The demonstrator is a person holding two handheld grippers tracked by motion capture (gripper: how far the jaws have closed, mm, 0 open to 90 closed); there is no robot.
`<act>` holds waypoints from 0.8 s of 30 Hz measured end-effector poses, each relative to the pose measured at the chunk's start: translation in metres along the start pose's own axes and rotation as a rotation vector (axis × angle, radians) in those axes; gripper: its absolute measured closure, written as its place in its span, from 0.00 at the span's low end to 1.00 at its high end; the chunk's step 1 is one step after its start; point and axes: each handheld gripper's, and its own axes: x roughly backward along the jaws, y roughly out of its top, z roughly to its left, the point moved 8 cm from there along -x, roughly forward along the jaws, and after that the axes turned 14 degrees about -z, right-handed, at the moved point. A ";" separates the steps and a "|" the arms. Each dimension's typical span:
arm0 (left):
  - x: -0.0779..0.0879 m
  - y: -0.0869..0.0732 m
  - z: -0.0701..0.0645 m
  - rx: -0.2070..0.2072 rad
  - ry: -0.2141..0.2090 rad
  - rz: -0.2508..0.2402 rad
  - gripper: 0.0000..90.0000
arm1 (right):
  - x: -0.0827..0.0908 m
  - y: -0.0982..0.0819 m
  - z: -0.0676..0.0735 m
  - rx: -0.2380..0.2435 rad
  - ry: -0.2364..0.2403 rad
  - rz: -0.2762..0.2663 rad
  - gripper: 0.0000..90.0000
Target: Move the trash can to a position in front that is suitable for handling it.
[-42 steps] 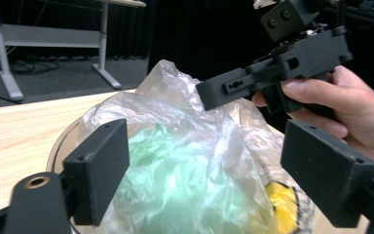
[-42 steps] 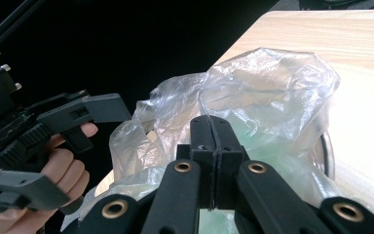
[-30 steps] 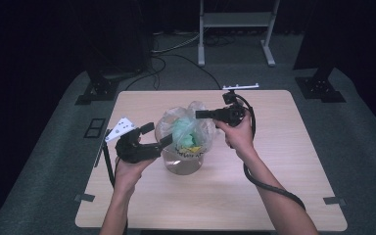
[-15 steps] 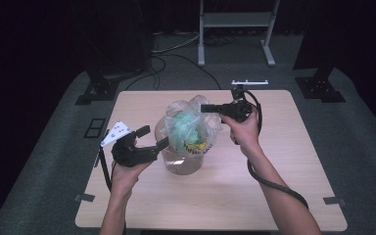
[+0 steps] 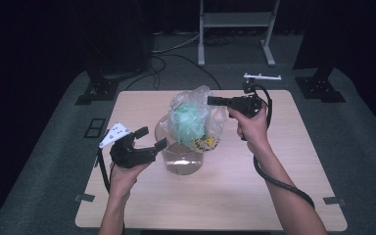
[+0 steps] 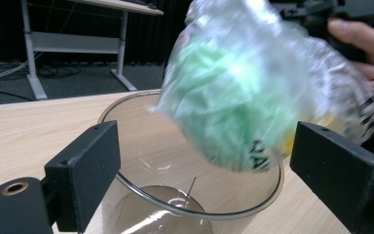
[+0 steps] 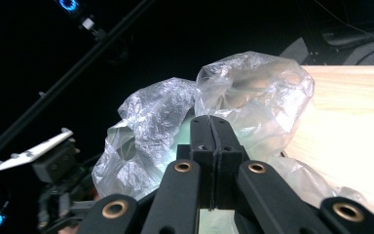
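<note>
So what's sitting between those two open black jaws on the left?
The clear glass bowl's near rim, seen in the left gripper view; the plastic bag hangs above.

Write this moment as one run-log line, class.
right gripper: shut on plastic bag, raised over glass bowl | left gripper: open beside bowl

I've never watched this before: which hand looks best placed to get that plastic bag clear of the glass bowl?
Right, probably: the right gripper is shut on the plastic bag, holding it over the glass bowl. The left gripper is open beside the bowl.
</note>
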 end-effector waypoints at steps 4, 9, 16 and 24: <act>0.001 -0.001 0.002 0.005 0.006 0.002 0.11 | 0.007 0.009 0.007 0.007 0.012 -0.018 1.00; -0.001 -0.005 0.003 0.002 0.005 0.014 0.11 | 0.017 0.019 0.015 0.026 0.019 -0.033 1.00; -0.002 -0.007 -0.001 0.016 -0.015 0.021 0.11 | 0.033 0.030 0.015 0.022 0.024 -0.065 1.00; -0.002 -0.007 0.001 0.020 -0.012 0.018 0.11 | 0.056 0.041 0.009 0.029 0.002 -0.089 1.00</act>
